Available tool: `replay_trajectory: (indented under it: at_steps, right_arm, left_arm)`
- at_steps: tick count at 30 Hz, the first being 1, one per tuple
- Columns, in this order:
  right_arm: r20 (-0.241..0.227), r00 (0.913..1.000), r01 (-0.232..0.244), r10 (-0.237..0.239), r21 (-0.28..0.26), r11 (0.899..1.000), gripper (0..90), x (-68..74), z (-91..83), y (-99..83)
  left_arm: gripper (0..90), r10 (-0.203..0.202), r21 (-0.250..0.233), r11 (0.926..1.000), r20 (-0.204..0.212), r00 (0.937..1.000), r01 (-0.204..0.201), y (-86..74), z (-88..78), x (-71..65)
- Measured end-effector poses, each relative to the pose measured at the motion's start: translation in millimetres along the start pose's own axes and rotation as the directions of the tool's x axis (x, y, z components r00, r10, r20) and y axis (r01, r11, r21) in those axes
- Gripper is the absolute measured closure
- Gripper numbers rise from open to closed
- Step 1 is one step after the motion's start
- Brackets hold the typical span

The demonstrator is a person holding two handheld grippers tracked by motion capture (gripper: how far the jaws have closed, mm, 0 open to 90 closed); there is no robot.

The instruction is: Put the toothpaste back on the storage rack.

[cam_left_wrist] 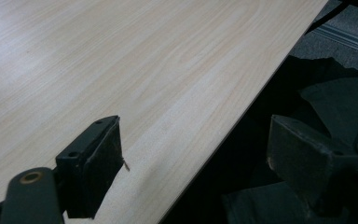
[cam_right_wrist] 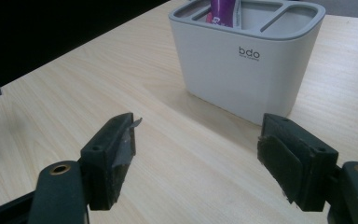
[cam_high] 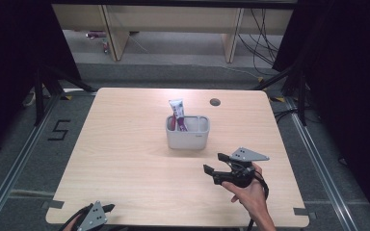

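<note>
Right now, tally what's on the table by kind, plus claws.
Holder: 1
Tube, standing in the holder: 1
Claws: 2, left claw at the near edge, right claw near the holder, both open and empty
Total: 4

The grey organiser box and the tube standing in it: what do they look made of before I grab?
The grey compartmented organiser box looks like matte moulded plastic: smooth, even walls, rounded corners, a printed logo. The white and purple tube seems to be soft glossy plastic or laminate, judging by its flat crimped top end; I can't tell which.
</note>
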State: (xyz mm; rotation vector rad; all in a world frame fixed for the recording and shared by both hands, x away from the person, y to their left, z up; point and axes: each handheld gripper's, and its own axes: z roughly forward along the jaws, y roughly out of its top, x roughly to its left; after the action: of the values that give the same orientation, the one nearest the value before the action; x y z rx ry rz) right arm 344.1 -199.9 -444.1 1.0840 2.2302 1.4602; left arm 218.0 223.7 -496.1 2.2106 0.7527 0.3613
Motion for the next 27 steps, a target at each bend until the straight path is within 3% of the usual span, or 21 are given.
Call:
replay_trajectory:
  at_steps: [2,4,5,7,9,11,12,14,15,17,19,20,24,25,26,27]
  right_arm:
    - [-0.003,0.9994,-0.035,0.035,0.009,0.999,27.9,2.5,-1.1,-2.7]
    - [0.015,0.9999,-0.006,0.006,0.01,1.0,27.9,1.8,-1.5,-5.0]
    - [0.003,0.9996,-0.028,0.028,0.016,0.999,27.8,3.1,-2.0,-6.7]
    - [0.016,0.9999,0.003,-0.003,0.016,1.0,27.7,1.9,-3.2,-8.2]
    - [0.015,0.9999,-0.008,0.007,0.029,1.0,27.5,3.4,-5.2,-11.6]
    - [0.011,0.9988,-0.048,0.047,0.033,0.998,27.3,6.7,-6.4,-15.7]
    - [0.019,0.9997,-0.015,0.014,0.036,0.999,27.2,5.2,-6.9,-17.0]
    - [0.009,0.9997,-0.024,0.024,0.042,0.999,26.4,6.7,-5.6,-22.8]
    - [0.012,0.9999,-0.012,0.012,0.046,0.999,25.9,6.8,-6.2,-24.1]
    - [0.008,0.9995,-0.031,0.03,0.059,0.998,25.4,9.3,-6.7,-29.4]
    - [0.012,0.999,-0.044,0.043,0.068,0.997,25.2,12.2,-8.1,-31.7]
    - [0.011,0.9998,-0.015,0.015,0.064,0.998,25.0,11.0,-7.1,-33.0]
    - [0.025,0.9996,-0.016,0.014,0.073,0.997,23.9,14.6,-9.0,-36.3]
    - [0.015,0.9992,-0.038,0.037,0.077,0.996,23.8,16.6,-8.4,-37.7]
    - [0.03,0.9995,-0.01,0.007,0.084,0.996,23.4,16.9,-9.8,-38.2]
    - [0.027,0.9993,-0.027,0.024,0.095,0.995,23.1,19.3,-10.1,-39.6]
  left_arm:
    - [17.2,0.007,0.004,1.0,-0.002,1.0,-0.007,-0.3,0.1,0.0]
    - [17.2,0.004,0.004,1.0,-0.003,1.0,-0.004,-0.6,0.2,-0.4]
    - [17.2,0.003,-0.008,1.0,-0.005,1.0,-0.003,-1.2,0.9,-0.3]
    - [17.2,0.005,-0.005,1.0,-0.006,1.0,-0.005,-1.3,0.5,-0.1]
    - [17.2,0.007,-0.002,1.0,-0.006,1.0,-0.007,-1.6,0.4,0.1]
    - [17.2,0.005,-0.003,1.0,0.0,1.0,-0.005,-1.7,0.7,-0.5]
    - [17.2,0.004,-0.002,1.0,-0.001,1.0,-0.004,-2.3,1.0,-1.0]
    - [17.2,0.015,0.001,0.9999,-0.008,0.9999,-0.015,-2.3,1.1,-0.6]
    - [17.2,-0.002,-0.001,1.0,-0.003,1.0,0.002,-2.8,1.3,-0.9]
    - [17.2,0.017,0.008,0.9998,-0.009,0.9998,-0.017,-2.3,0.4,-0.1]
    - [17.2,-0.003,-0.004,1.0,-0.005,1.0,0.003,-3.1,0.9,-1.5]
    - [17.2,0.014,-0.002,0.9999,-0.001,0.9999,-0.014,-2.4,0.1,-0.8]
    - [17.2,0.014,-0.007,0.9999,-0.003,0.9999,-0.015,-2.6,0.6,-1.2]
    - [17.2,0.015,-0.002,0.9999,-0.001,0.9999,-0.015,-2.6,0.9,-0.7]
    - [17.2,0.016,-0.001,0.9999,-0.008,0.9998,-0.016,-2.6,1.2,-0.8]
    - [17.2,0.012,-0.006,0.9999,-0.001,0.9999,-0.012,-2.5,0.5,-1.1]
